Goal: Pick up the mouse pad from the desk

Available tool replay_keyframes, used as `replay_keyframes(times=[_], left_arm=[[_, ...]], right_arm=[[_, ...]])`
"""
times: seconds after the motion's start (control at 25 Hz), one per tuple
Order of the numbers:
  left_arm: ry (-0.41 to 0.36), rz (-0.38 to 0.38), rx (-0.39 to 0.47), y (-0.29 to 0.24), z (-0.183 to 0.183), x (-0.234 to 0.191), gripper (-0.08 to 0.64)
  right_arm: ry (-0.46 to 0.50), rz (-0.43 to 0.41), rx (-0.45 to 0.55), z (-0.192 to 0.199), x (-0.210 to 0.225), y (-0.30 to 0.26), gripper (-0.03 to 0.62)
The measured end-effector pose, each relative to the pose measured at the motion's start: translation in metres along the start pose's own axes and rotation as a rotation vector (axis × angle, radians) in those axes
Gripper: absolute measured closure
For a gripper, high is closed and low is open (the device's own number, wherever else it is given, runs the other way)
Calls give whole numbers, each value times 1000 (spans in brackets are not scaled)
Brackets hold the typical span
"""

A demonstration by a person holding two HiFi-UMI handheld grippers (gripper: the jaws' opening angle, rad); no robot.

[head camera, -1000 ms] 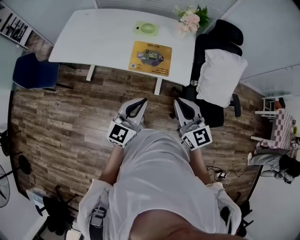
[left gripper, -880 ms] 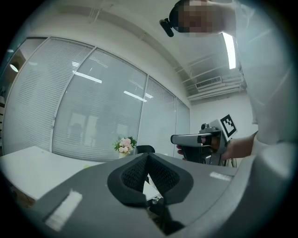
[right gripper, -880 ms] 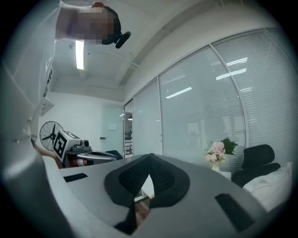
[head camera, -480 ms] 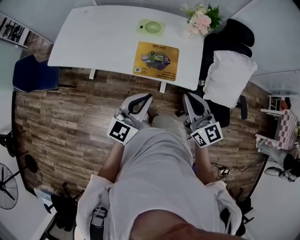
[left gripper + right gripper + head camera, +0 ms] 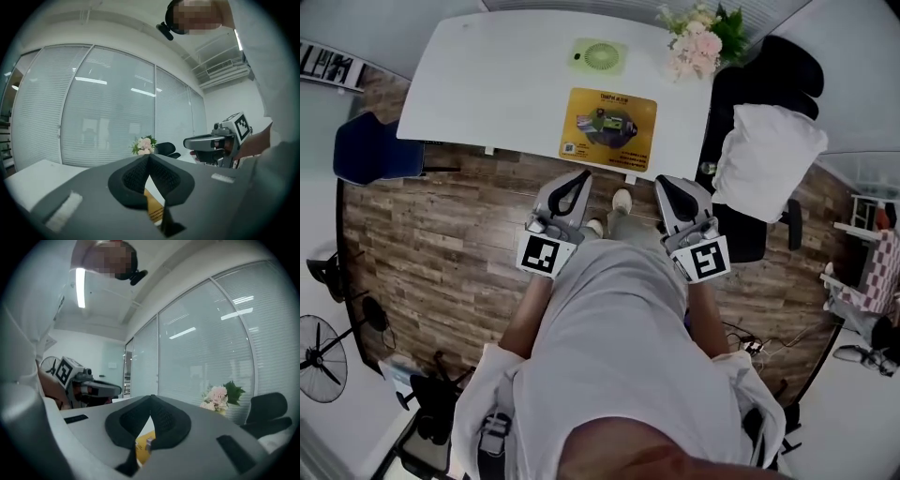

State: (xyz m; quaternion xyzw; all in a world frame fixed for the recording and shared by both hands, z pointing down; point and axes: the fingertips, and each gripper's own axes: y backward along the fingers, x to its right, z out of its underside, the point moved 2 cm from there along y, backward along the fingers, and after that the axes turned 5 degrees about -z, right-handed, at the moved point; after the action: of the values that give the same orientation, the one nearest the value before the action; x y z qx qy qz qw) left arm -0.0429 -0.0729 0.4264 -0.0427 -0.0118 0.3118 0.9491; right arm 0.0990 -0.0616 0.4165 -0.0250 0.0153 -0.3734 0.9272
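Note:
The yellow mouse pad (image 5: pixel 608 116) with a printed picture lies flat near the front edge of the white desk (image 5: pixel 487 84). My left gripper (image 5: pixel 581 176) and right gripper (image 5: pixel 664 182) are held side by side over the wooden floor, just short of the desk edge, both pointing level at the pad. Each has its jaws closed together with nothing between them. In the left gripper view a yellow sliver of the pad (image 5: pixel 153 208) shows under the shut left gripper (image 5: pixel 149 158). The right gripper view likewise shows the pad (image 5: pixel 142 447) below the shut right gripper (image 5: pixel 151 398).
A green round fan (image 5: pixel 600 56) sits behind the pad and a pink flower bouquet (image 5: pixel 698 42) at the desk's right end. A black office chair with a white cushion (image 5: pixel 764 155) stands right of the desk, a blue chair (image 5: pixel 370 150) left. A floor fan (image 5: pixel 319 356) stands at left.
The person has walked toward the desk. Both grippers have come forward together and now sit close to the desk's front edge, still closed.

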Motion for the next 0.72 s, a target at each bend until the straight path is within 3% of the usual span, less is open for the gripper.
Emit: replay_keyframes(times=[0.12, 0.36, 0.6, 0.72], left_arm=[[-25, -33, 0, -25, 0, -5, 560], [-48, -100, -47, -63, 10, -21, 561], [-51, -90, -97, -89, 25, -37, 561], [-52, -75, -75, -99, 22, -47, 561]], right_arm=[[35, 27, -1, 5, 28, -13, 594], [1, 7, -33, 25, 71, -38, 594], [-38, 36, -128, 58, 105, -58, 569], [-59, 54, -165, 76, 118, -73, 538]])
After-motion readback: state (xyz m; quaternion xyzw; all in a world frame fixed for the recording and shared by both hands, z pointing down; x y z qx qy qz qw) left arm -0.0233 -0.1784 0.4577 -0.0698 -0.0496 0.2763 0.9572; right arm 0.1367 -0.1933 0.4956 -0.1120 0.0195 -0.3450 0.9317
